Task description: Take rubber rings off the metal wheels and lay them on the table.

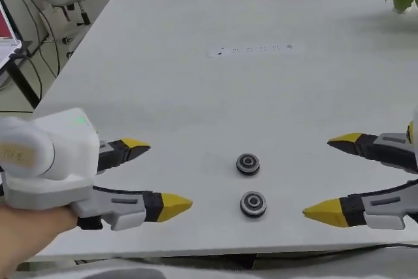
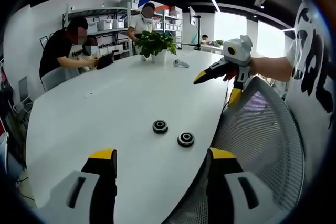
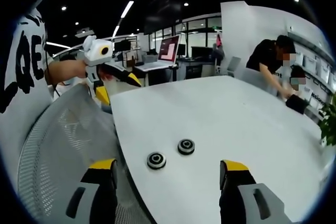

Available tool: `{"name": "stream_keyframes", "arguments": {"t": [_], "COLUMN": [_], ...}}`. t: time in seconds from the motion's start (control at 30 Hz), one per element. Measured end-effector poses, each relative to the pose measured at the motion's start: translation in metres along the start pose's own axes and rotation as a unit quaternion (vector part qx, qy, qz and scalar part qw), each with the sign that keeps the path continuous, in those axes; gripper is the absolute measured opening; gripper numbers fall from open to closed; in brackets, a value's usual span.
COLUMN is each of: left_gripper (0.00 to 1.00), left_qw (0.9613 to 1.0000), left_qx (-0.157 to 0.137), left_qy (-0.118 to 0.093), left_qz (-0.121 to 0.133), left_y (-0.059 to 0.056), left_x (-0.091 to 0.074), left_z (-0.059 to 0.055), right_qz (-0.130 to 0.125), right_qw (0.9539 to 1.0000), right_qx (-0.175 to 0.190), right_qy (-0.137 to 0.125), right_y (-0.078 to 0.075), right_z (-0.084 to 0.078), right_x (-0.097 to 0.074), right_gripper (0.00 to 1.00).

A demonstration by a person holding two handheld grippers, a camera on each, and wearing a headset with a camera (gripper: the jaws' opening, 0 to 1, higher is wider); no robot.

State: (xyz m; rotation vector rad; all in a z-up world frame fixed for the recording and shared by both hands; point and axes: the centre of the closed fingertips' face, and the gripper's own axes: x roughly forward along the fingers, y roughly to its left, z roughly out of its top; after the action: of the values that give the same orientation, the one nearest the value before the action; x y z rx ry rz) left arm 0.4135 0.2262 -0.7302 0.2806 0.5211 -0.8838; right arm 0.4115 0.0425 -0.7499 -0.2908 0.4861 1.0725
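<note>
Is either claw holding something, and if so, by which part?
Nothing is held. The left claw and the right claw are both open, with the far wheel and the near wheel lying on the table between them.

The right tongs (image 3: 168, 165) are seen with yellow-tipped jaws spread wide over the white bench (image 3: 226, 114). Near its curved edge lies a round metal wheel with black rubber ring (image 3: 156, 160), with a second wheel (image 3: 186, 146) just beside it, not touching. The left tongs (image 3: 119, 87) are held beyond that edge, jaws parted.
</note>
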Motion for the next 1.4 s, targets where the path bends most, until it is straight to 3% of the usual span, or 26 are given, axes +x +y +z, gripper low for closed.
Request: {"name": "stream_keyframes", "arguments": {"t": [0.47,0.83,1.2,1.4], "left_gripper": [0.63,0.62,0.6,0.57], "left_qw": [0.9997,0.9988,0.9978,0.9959], "left_qx": [0.018,0.02,0.029,0.039], "left_qy": [0.014,0.01,0.011,0.019], "left_qz": [-0.013,-0.043,-0.059,-0.079], "left_y": [0.006,0.004,0.005,-0.001], "left_x": [0.013,0.035,0.052,0.062], "left_z": [-0.001,0.005,0.007,0.003], "right_qz": [0.012,0.027,0.054,0.066], "right_qw": [0.9999,0.9991,0.9973,0.9954], "right_qx": [-0.008,-0.02,-0.034,-0.045], "right_qy": [0.007,0.025,0.038,0.053], "right_y": [-0.011,-0.019,-0.018,-0.016], "right_z": [0.001,-0.008,-0.016,-0.023], "right_x": [0.013,0.024,0.036,0.044], "right_gripper": [0.75,0.73,0.68,0.65]}}
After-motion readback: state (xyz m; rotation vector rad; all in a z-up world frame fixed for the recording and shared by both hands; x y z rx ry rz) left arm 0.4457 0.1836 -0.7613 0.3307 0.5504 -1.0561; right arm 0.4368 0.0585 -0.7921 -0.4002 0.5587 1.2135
